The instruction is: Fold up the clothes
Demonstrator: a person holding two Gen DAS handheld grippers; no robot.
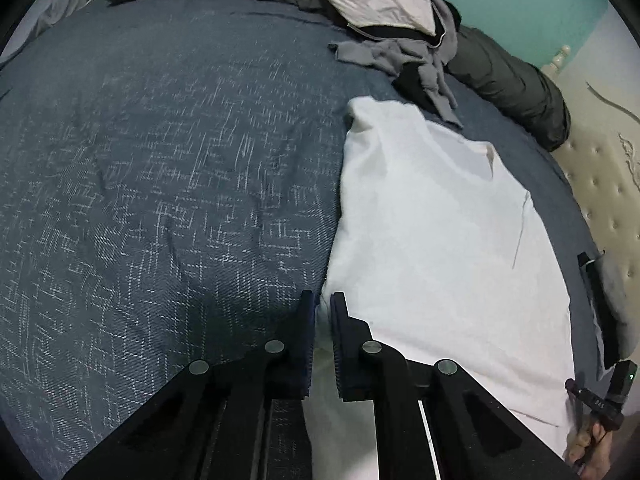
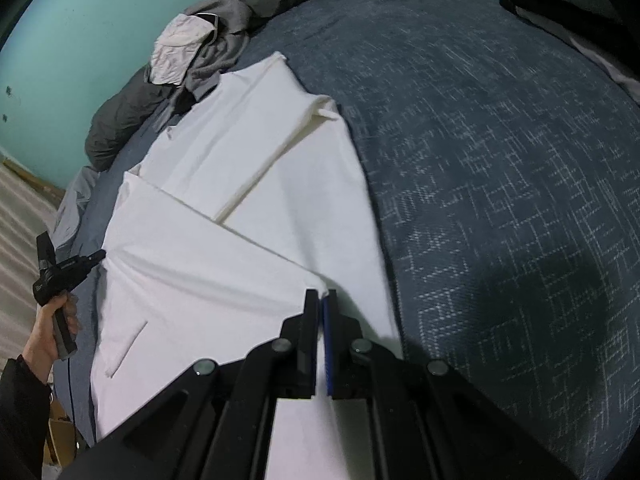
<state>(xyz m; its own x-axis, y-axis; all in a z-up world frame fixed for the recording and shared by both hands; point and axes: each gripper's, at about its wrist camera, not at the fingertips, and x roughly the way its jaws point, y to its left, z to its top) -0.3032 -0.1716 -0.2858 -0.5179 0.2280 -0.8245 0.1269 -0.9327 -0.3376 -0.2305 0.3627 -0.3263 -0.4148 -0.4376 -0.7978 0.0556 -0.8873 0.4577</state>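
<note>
In the left wrist view, the left gripper (image 1: 325, 300) has its jaws nearly together with white cloth between them, clamped on the near left edge of the white garment (image 1: 440, 232), which lies spread on the blue bedspread (image 1: 160, 180), with a heap of grey and white clothes (image 1: 396, 28) at the far side near dark pillows (image 1: 516, 80). In the right wrist view, the right gripper (image 2: 321, 298) has its jaws closed on a folded corner of the same white garment (image 2: 224, 264), whose layers overlap on the bed, while a hand (image 2: 56, 320) at the left edge grips a black handle.
</note>
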